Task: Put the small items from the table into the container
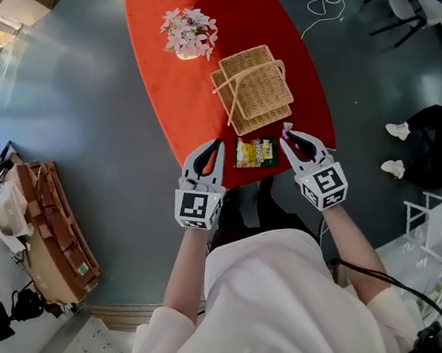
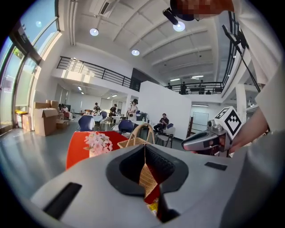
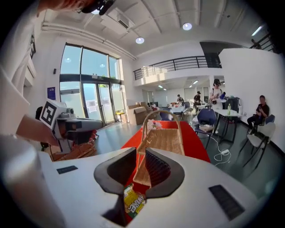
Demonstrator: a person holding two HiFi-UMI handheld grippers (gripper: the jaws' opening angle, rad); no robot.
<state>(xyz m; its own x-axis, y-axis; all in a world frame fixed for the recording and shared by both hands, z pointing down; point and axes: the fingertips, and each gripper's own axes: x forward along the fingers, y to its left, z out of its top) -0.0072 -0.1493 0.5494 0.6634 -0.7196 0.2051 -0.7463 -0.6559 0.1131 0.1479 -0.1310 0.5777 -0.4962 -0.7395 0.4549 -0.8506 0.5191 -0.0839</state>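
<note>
1. Head view shows one small item on the red table [image 1: 168,82]: a yellow and green snack packet [image 1: 254,153]. It lies flat by the near edge, just in front of the wicker basket [image 1: 254,86] and apart from it.
2. Nothing can be seen inside the basket from above, so I judge that the task has hardly begun. The packet is not yet picked up, and no other loose small item shows on the cloth.
3. A pot of pink flowers [image 1: 189,34] stands beyond the basket at the far end, probably decoration and not part of the job.
4. The left gripper [image 1: 216,148] hangs at the near table edge, left of the packet. Its own view shows the jaw tips meeting with nothing between them.
5. The right gripper [image 1: 289,138] hangs to the right of the packet. Its jaws stand a narrow way apart and empty, with the packet showing below them and the basket beyond.
6. Left to do: grip the packet, lift it and drop it into the basket.
</note>
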